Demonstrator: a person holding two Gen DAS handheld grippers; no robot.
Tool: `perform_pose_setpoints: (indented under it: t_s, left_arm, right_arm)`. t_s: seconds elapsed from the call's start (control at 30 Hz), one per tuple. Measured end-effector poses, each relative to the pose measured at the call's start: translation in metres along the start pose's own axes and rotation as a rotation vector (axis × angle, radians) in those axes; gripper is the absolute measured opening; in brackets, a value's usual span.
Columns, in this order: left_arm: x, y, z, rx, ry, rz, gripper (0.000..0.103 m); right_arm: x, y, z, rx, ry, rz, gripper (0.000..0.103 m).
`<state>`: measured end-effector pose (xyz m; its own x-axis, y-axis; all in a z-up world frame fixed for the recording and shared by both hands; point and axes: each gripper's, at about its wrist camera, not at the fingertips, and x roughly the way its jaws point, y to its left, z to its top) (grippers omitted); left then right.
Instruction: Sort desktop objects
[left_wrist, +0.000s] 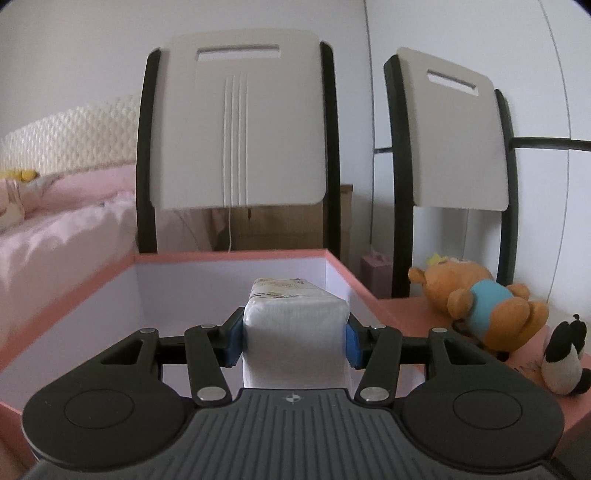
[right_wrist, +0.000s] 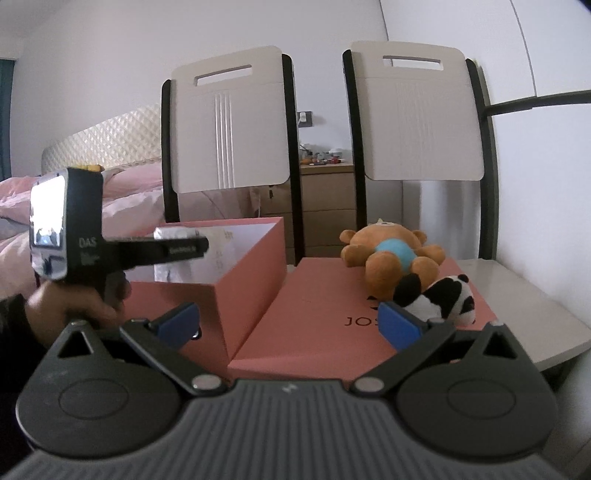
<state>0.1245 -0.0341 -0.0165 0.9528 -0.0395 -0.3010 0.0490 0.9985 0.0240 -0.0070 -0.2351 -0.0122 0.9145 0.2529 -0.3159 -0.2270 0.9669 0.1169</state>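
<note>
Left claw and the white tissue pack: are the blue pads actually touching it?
Touching. In the left wrist view, the left claw has both blue pads pressed against the sides of the white tissue pack, above the open pink box.

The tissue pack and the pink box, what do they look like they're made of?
Tissue pack: soft paper in thin glossy plastic wrap, judging by its sheen and printed top. Pink box: probably matte cardboard, with flat stiff walls, sharp edges and a white inside.

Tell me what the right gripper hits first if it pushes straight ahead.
Probably nothing at once: the open right gripper points over the flat pink lid, between the pink box and the panda plush. Farther on, likely the chair backs; depth unclear.
</note>
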Motion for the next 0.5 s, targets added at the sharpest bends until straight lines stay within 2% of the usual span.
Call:
perform_pose_setpoints:
  t_s: [0.2, 0.23, 0.27, 0.33, 0.5]
  left_arm:
    - [-0.004, 0.001, -0.003, 0.021, 0.001, 0.004, 0.062]
    - [-0.005, 0.000, -0.004, 0.026, -0.005, 0.005, 0.068]
    - [-0.007, 0.000, -0.004, 0.028, -0.012, 0.006, 0.080]
    - [-0.011, 0.001, -0.004, 0.034, -0.033, -0.001, 0.088]
    - [-0.029, 0.001, -0.004, 0.045, -0.068, -0.020, 0.092]
  right_arm:
    - [0.002, 0.000, 0.002, 0.010, -0.012, -0.006, 0.103]
    - [0.002, 0.000, 0.001, 0.013, -0.015, -0.009, 0.103]
    - [0.001, 0.000, 0.001, 0.017, -0.018, -0.012, 0.103]
    - [0.001, -0.001, 0.002, 0.023, -0.024, -0.018, 0.103]
    - [-0.002, -0.003, 0.001, 0.035, -0.045, -0.027, 0.103]
